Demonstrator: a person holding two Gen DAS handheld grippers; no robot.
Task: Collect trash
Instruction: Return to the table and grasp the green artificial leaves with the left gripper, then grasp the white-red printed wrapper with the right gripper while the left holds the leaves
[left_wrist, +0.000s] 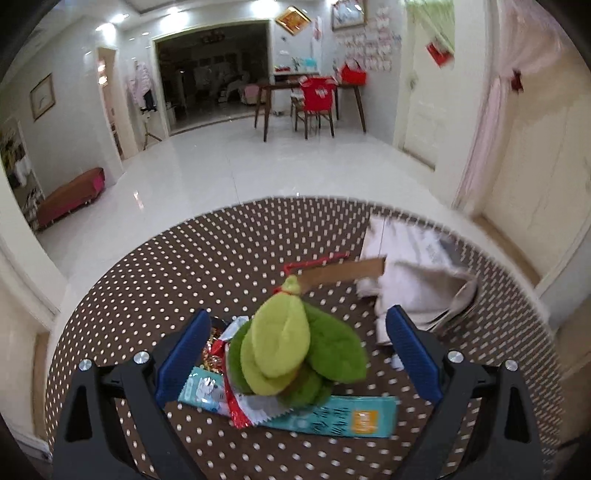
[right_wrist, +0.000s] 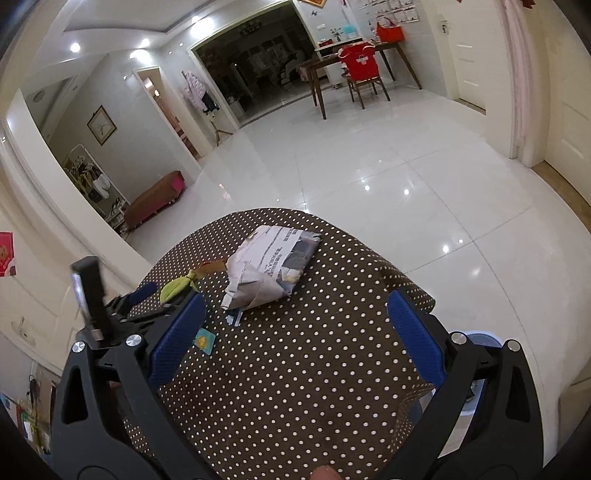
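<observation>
On my left wrist camera, my left gripper (left_wrist: 295, 354) has its blue-padded jaws spread wide on either side of a green plush leaf-shaped toy (left_wrist: 295, 354), which lies on the brown white-dotted desk (left_wrist: 184, 258); whether the pads touch it I cannot tell. The toy's long axis runs away from me, its tied tip pointing to the far edge. Under it lie a red-and-white torn wrapper (left_wrist: 243, 410) and a long teal snack wrapper (left_wrist: 332, 415), whose long axis runs left to right. Just beyond the toy's tip a brown cardboard strip (left_wrist: 343, 275) angles up to the right, touching a crumpled newspaper bundle (left_wrist: 413, 273) near the right edge. On my right wrist camera, my right gripper (right_wrist: 295, 332) hangs over bare desk, jaws spread and empty, the newspaper ahead of it.
</observation>
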